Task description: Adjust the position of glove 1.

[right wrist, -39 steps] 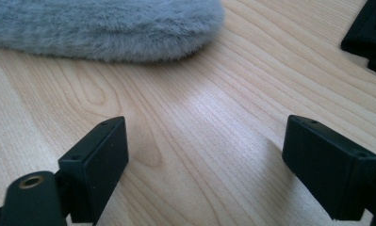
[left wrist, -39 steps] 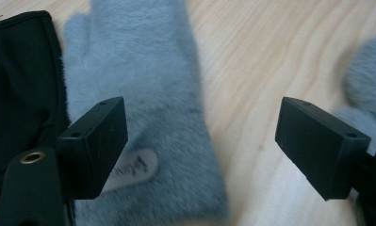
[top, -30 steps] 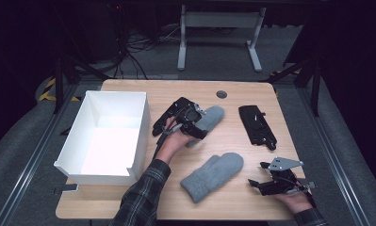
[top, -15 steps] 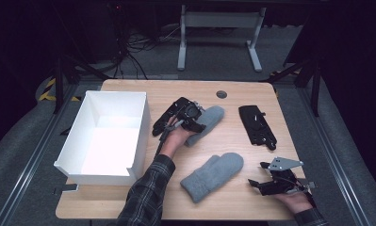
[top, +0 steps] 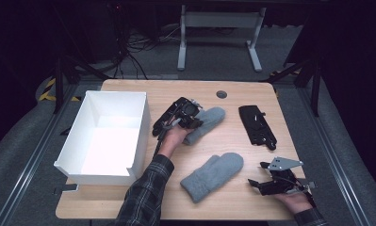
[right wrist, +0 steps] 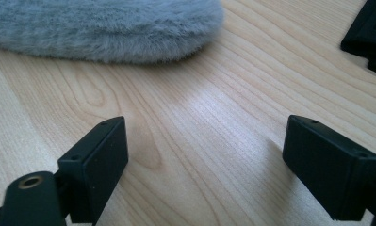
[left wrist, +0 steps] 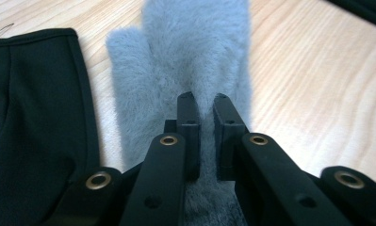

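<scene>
The left tongs (left wrist: 203,101) have just been closing and now pinch the fur of the far grey mitten (top: 205,123) on the worktop (top: 232,197) beside the white box (top: 108,136), so it looks ready to lift, while the right tongs (right wrist: 204,155) rest wide and empty.

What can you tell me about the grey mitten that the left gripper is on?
The far grey mitten is fluffy, fleece-like fabric, lying flat on the wooden table, angled, thumb lobe toward a black glove beside it. The left gripper has just been closing its jaws and now pinches a ridge of its fabric near the cuff end. A second matching mitten lies apart, nearer the person.
</scene>
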A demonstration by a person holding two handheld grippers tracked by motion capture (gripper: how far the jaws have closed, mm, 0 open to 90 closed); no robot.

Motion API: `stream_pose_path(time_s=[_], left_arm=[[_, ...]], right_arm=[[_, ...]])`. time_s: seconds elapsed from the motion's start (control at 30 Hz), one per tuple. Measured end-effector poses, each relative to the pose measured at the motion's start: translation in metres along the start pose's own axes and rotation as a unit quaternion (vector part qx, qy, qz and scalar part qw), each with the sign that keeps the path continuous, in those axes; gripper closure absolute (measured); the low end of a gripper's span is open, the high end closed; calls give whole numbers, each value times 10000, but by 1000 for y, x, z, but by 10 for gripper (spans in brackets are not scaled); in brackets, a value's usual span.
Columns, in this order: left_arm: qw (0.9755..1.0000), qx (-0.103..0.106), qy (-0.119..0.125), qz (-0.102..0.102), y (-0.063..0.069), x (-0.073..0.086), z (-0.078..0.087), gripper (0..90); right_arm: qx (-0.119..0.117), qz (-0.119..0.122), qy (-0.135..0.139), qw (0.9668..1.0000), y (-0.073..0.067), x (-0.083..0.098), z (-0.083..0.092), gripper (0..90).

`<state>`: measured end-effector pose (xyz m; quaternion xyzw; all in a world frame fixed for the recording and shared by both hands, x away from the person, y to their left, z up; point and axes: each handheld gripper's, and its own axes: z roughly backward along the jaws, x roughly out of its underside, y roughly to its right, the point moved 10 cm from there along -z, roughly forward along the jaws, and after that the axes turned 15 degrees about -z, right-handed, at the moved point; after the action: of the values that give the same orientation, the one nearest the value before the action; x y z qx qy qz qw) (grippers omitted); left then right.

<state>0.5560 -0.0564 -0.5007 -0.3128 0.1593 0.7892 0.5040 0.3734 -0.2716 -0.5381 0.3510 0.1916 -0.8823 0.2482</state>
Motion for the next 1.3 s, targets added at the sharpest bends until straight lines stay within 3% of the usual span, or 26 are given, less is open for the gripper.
stream_pose_path(time_s=[0.53,0.9,1.3], left_arm=[[9989,286,360,76,36,-9,42,848],[9973,477,556,31,74,-4,74,848],[9966,567,598,-49,119,2,92,849]], right_arm=[[9,-2,0,10000,0,0,0,150],[18,-11,1,10000,0,0,0,150],[21,-20,1,10000,0,0,0,149]])
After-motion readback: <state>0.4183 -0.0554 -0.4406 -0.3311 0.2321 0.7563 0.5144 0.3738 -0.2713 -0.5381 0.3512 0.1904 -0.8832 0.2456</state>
